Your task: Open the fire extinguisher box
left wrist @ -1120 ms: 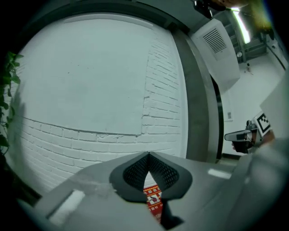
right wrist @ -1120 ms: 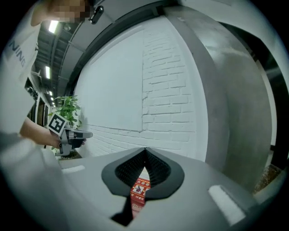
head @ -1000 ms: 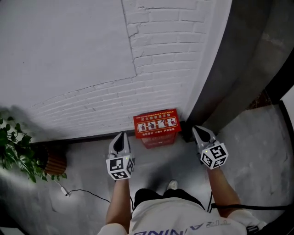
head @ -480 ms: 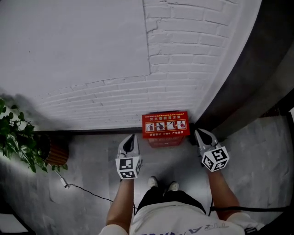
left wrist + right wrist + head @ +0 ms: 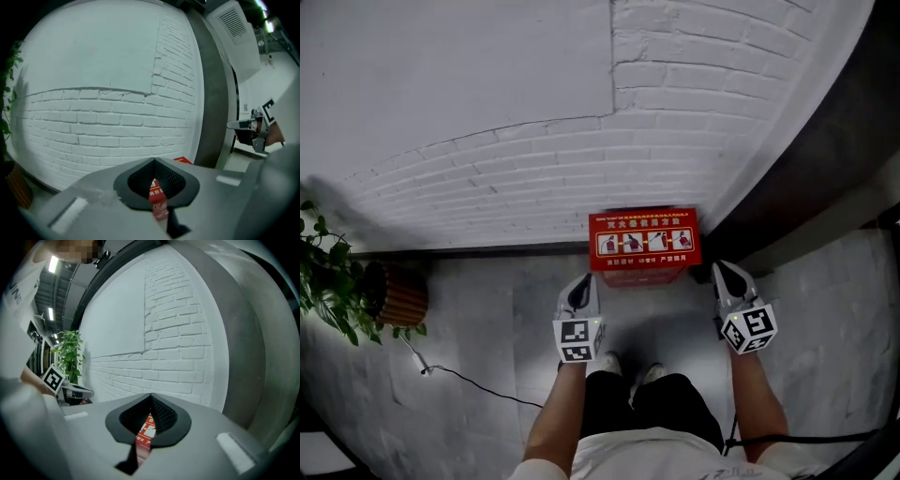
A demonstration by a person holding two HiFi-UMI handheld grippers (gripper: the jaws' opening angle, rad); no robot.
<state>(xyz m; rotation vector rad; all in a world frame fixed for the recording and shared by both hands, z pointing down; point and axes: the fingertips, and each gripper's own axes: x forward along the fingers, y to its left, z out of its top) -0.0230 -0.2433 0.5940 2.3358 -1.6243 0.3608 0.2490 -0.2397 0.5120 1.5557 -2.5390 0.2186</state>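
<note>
Against the foot of the white brick wall (image 5: 487,141) we see the red fire extinguisher box (image 5: 644,246) on the grey floor (image 5: 487,319), its printed label facing up. We hold the left gripper (image 5: 583,284) near its left front corner and the right gripper (image 5: 727,274) just beside its right side, neither touching it. Both pairs of jaws are closed tip to tip and clamp nothing. A potted plant (image 5: 328,281) stands well apart, to our left.
</note>
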